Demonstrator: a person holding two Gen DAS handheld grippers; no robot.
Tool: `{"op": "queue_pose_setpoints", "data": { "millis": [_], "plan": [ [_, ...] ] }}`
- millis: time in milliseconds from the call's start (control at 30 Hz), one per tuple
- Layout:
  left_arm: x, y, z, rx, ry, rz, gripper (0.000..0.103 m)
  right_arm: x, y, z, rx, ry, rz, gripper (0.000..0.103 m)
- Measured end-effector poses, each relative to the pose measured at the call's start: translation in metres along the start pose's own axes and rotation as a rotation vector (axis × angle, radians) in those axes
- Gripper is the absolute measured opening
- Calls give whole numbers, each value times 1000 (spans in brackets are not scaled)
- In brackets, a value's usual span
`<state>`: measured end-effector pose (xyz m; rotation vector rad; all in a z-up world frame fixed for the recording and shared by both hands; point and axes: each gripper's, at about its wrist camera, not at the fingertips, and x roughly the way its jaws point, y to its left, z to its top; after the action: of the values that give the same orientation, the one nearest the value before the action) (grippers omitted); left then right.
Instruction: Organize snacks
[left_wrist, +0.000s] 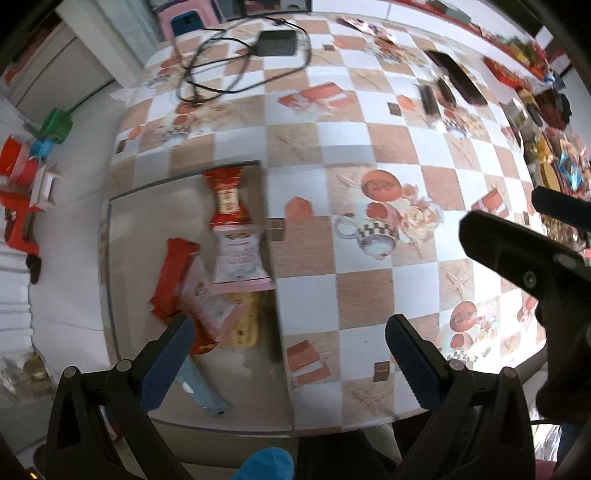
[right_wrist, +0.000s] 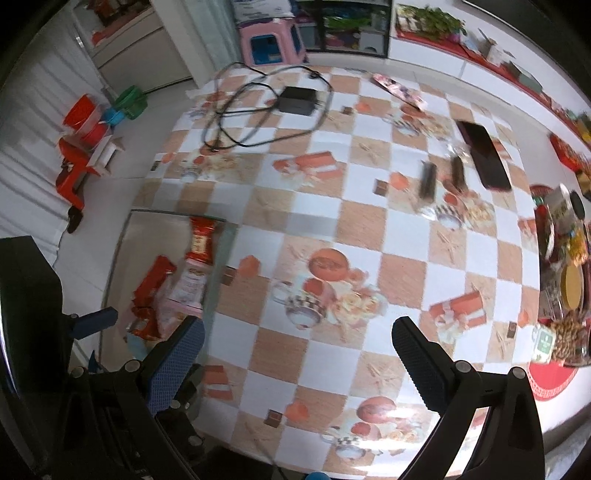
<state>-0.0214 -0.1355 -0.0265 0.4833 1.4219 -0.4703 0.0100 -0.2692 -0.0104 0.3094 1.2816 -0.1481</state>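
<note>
A clear shallow box (left_wrist: 110, 258) sits on the left of the checked tablecloth (left_wrist: 369, 147). Inside lie a red-and-gold packet (left_wrist: 228, 195), a pink packet (left_wrist: 242, 258), a red bar (left_wrist: 173, 280), a yellow snack (left_wrist: 243, 325) and a pale blue packet (left_wrist: 201, 387). My left gripper (left_wrist: 290, 354) hovers open over the box's right edge, holding nothing. My right gripper (right_wrist: 299, 354) is open and empty above the table's near middle. Two dark snack bars (right_wrist: 428, 181) lie loose at the far right, and a heap of snacks (right_wrist: 567, 280) sits at the right edge.
A black power adapter (right_wrist: 297, 99) with looped cables lies at the far side. A long dark flat item (right_wrist: 484, 158) lies beside the bars, and a pink wrapper (right_wrist: 399, 88) lies further back. Red and pink stools (right_wrist: 74, 162) stand on the floor to the left.
</note>
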Motion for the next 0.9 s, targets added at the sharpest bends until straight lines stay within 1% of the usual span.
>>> {"op": "queue_pose_setpoints", "data": {
  "millis": [133,200,267,333,433,567,667,767,833,867,900],
  "plan": [
    [15,-31,11,67,29,21,103,13,-42,-14,78,37,-9,102],
    [25,-51,19,101,37,23,103,22,-72,-29,125,67,-42,102],
    [38,-76,29,133,45,23,103,35,-108,-48,175,121,-80,102],
    [50,-94,39,147,50,24,103,46,-136,-66,217,168,-110,102],
    [71,-132,57,166,47,18,103,59,-181,-101,284,243,-152,102],
    [91,-174,75,178,16,17,103,71,-208,-132,317,311,-176,102],
    [104,-202,87,166,-20,7,103,80,-222,-153,329,350,-181,102],
    [112,-220,97,141,-64,8,103,87,-228,-164,322,356,-185,102],
    [119,-230,101,121,-88,17,103,90,-232,-167,316,340,-192,102],
    [119,-233,102,97,-127,-14,103,90,-233,-169,315,331,-195,102],
    [119,-234,102,88,-141,-17,103,91,-235,-171,312,316,-196,102]
  ]
}}
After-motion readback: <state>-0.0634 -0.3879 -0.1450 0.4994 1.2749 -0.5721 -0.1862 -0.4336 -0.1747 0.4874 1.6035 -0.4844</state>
